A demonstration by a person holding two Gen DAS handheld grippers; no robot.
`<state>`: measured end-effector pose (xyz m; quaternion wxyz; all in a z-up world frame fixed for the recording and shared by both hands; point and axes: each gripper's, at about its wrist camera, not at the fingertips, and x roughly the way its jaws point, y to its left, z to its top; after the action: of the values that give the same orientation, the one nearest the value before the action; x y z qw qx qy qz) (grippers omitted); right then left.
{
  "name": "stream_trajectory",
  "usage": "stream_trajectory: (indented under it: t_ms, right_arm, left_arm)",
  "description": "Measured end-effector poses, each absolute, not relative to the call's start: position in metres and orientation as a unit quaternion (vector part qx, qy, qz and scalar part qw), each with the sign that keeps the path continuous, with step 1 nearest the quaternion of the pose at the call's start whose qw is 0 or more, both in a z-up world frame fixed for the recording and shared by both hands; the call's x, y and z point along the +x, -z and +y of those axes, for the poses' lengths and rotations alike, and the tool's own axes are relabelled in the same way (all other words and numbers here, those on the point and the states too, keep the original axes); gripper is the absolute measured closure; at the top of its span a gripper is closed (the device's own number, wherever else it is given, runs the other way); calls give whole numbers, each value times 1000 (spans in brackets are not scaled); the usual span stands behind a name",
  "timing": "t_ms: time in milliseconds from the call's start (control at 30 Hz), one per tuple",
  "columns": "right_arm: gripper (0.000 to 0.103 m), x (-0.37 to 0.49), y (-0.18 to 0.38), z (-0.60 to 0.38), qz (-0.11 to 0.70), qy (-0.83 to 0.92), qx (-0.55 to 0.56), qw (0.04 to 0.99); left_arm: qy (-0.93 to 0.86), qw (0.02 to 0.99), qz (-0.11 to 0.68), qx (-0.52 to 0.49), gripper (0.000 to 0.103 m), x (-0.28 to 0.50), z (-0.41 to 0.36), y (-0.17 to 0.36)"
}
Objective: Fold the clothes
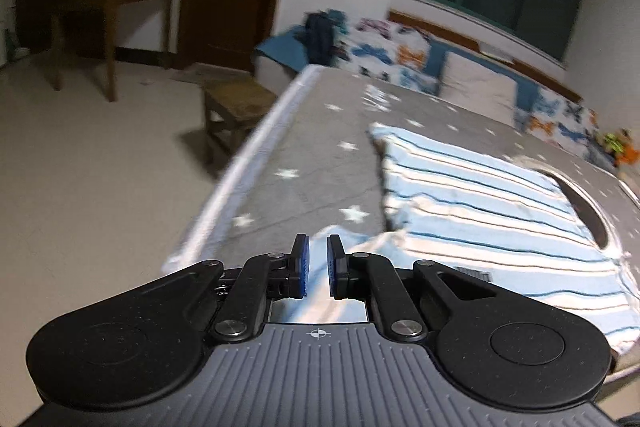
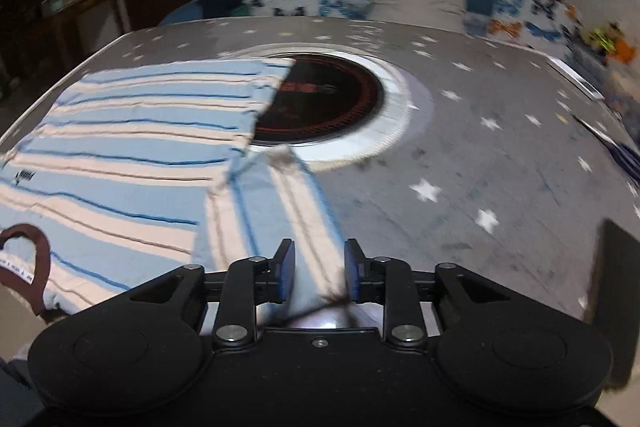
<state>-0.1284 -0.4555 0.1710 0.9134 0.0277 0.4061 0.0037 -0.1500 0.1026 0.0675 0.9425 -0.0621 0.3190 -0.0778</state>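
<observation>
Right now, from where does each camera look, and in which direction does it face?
Left wrist: sits on the left tongs, low near the table's left edge, facing along the grey starred tablecloth toward a bed; its blue pads stand slightly apart above a shirt sleeve.
Right wrist: sits on the right tongs, facing across the table toward the bed; a sleeve lies between its pads, which stand apart.
Both show the striped shirt, the black round plate and the butterfly bedding.
</observation>
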Motion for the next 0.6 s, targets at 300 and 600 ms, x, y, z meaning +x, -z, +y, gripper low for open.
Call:
stream_trajectory:
  t_ms: [300,600]
  right_arm:
    - [61,-86,-167,-407,411,-104,3,906]
    - [57,-66,-158,-388,424,-131,-17,896]
  left_arm:
    - [137,926,353,-13,74,-77,43,-47]
    - [128,913,386,-11,68,-7,14,-21]
